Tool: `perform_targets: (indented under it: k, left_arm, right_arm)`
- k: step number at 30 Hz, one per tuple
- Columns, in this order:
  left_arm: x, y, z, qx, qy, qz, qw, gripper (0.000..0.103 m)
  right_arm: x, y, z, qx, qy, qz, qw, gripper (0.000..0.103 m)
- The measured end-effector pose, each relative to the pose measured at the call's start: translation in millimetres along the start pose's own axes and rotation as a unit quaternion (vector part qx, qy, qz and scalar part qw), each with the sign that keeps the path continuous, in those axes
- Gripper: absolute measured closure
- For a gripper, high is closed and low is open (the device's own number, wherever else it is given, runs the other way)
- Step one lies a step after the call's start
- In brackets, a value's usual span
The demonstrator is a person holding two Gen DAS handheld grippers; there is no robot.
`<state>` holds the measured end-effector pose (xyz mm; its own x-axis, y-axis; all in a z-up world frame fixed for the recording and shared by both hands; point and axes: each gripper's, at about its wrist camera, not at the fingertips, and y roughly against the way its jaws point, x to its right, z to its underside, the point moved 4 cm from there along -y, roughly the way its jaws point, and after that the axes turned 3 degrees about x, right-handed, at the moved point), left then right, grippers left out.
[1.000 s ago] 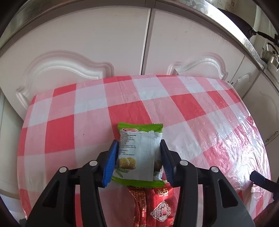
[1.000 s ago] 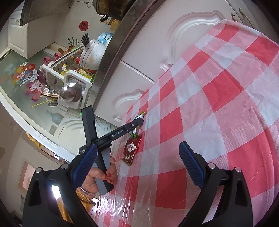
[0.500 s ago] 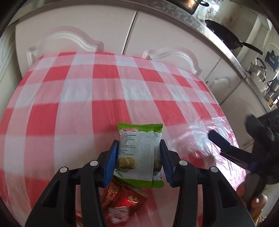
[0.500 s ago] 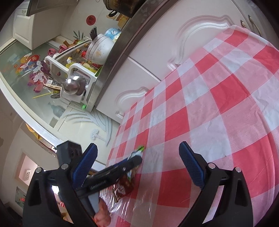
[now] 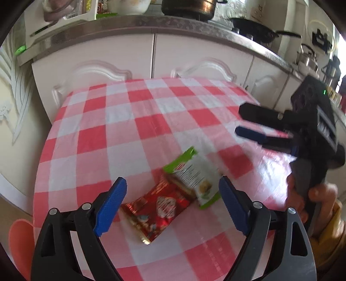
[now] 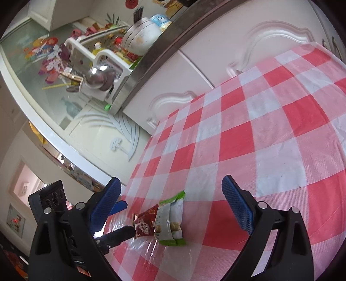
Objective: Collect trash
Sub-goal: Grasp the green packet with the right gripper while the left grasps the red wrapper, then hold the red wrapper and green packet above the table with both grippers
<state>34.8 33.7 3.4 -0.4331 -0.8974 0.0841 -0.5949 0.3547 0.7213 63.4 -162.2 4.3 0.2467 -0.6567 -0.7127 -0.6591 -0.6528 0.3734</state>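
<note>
Your table (image 5: 134, 134) was covered by a red-and-white checked cloth under a clear plastic sheet, standing against white cabinet doors. On it you had a crinkled red foil snack wrapper (image 5: 155, 207) and a green-and-white plastic snack packet (image 5: 194, 175), whose edge overlapped the red one.

A home kitchen: a steel-edged counter (image 5: 194, 23) runs above white cabinet doors (image 5: 203, 58) with moulded panels, carrying a dark pot (image 5: 188, 7), a black frying pan (image 5: 255, 29) and a metal kettle (image 5: 307, 58). The right wrist view shows a white dish rack (image 6: 101, 54) stacked with bowls and utensils beside a decorated glass panel (image 6: 32, 64). A red-and-white checked plastic cloth (image 5: 138, 129) covers the bench
</note>
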Motion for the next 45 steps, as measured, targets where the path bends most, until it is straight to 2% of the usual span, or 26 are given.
perform_targets:
  k: [6, 10, 12, 14, 18, 22, 26, 27, 30, 38, 45]
  left_arm:
    - [-12, -17, 16, -0.026, -0.018, 0.006, 0.9995, 0.017]
    - [-11, -27, 22, -0.038, -0.046, 0.007, 0.9982, 0.017]
    - [-8, -27, 22, -0.037, -0.058, 0.015, 0.9975, 0.018]
    - [-6, -25, 23, -0.038, -0.061, 0.021, 0.9972, 0.018]
    - [-3, -23, 25, -0.039, -0.063, 0.021, 0.997, 0.019]
    - [-1, -19, 27, -0.035, -0.071, 0.004, 0.9968, 0.036]
    - [-1, -15, 28, -0.033, -0.062, -0.003, 0.9975, 0.05]
    - [0, -14, 29, -0.032, -0.06, -0.005, 0.9977, 0.051]
    - [-1, -12, 31, -0.031, -0.043, -0.013, 0.9985, 0.051]
    - [-14, 0, 39, -0.033, 0.01, -0.035, 0.9988, 0.052]
    - [-29, 12, 50, -0.028, 0.044, -0.046, 0.9976, 0.053]
  right_arm:
    - [-23, -16, 15, -0.045, 0.077, 0.022, 0.996, 0.008]
    - [-34, -32, 32, -0.089, 0.141, 0.073, 0.983, 0.01]
    - [-35, -36, 36, -0.098, 0.15, 0.078, 0.981, 0.026]
    - [-32, -39, 39, -0.107, 0.151, 0.082, 0.979, 0.03]
    - [-30, -43, 43, -0.115, 0.161, 0.099, 0.975, 0.032]
    - [-35, -46, 46, -0.12, 0.181, 0.11, 0.97, 0.032]
    - [-38, -49, 49, -0.125, 0.196, 0.119, 0.965, 0.034]
    - [-38, -50, 50, -0.127, 0.197, 0.119, 0.965, 0.035]
    - [-38, -51, 51, -0.129, 0.202, 0.124, 0.963, 0.035]
    - [-48, -58, 61, -0.14, 0.256, 0.16, 0.943, 0.036]
    - [-51, -61, 65, -0.141, 0.288, 0.185, 0.929, 0.054]
